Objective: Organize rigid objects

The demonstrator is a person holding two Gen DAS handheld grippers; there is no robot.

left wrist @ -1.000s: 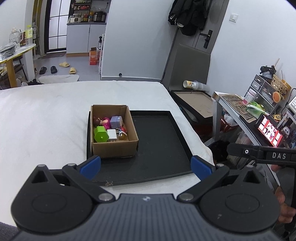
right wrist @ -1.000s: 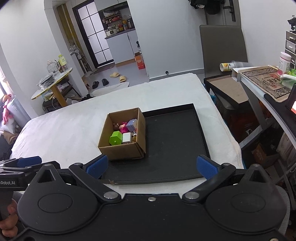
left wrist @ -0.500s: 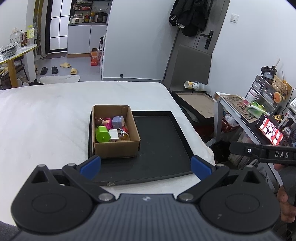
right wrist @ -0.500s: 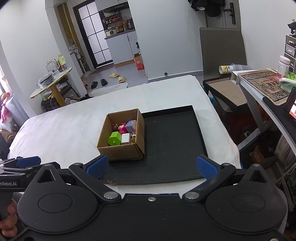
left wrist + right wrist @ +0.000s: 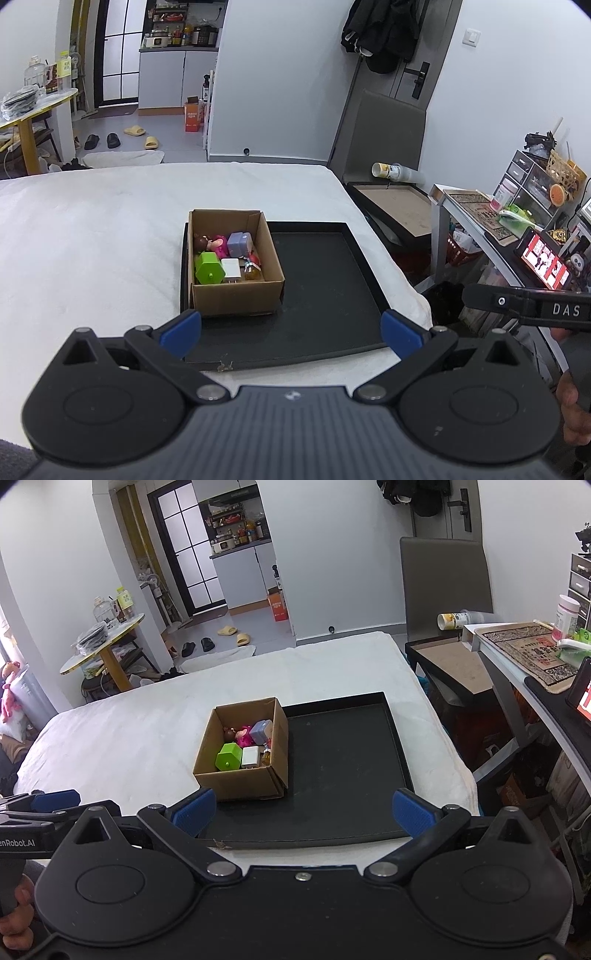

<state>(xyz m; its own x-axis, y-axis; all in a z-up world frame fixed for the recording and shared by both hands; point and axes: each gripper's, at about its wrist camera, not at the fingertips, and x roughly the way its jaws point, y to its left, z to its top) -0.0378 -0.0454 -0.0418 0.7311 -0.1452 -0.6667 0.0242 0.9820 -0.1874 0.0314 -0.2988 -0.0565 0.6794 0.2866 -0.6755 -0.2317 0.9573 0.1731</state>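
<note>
Cardboard box (image 5: pixel 236 275) sits ahead of both grippers, on the left part of a black tray (image 5: pixel 325 291), its left wall along the tray's left rim. Box is open-topped, upright. Contents, packed toward the near half: green hexagonal block (image 5: pixel 209 268) near-left, white charger plug (image 5: pixel 231 268) just right of it, small amber bottle (image 5: pixel 252 272) at near-right against the box wall. Behind those: pink doll with brown hair (image 5: pixel 211 243), lavender cube-shaped item (image 5: pixel 240 243) to its right. A bit of red shows between the cube and the bottle, can't identify it. Rest of the tray, right of the box, is bare.

Left gripper (image 5: pixel 291 330): jaws spread wide, nothing between the blue pads (image 5: pixel 183 326), hovering over the tray's near rim, well short of the box. Right gripper (image 5: pixel 303 808): same, released and empty, blue pads (image 5: pixel 408 810) straddling the near edge of the tray, box ahead and slightly left of centre.

Tray lies on a white-covered bed (image 5: pixel 92 229). From the right wrist view the left gripper's body shows at the far left edge, person's fingers (image 5: pixel 14 912) on its handle. From the left wrist view the right gripper's arm crosses the right edge.

Right of the bed: a dark side table (image 5: pixel 452 664) with a cup lying on its side (image 5: pixel 454 620), a grey chair (image 5: pixel 445 576) behind it.
</note>
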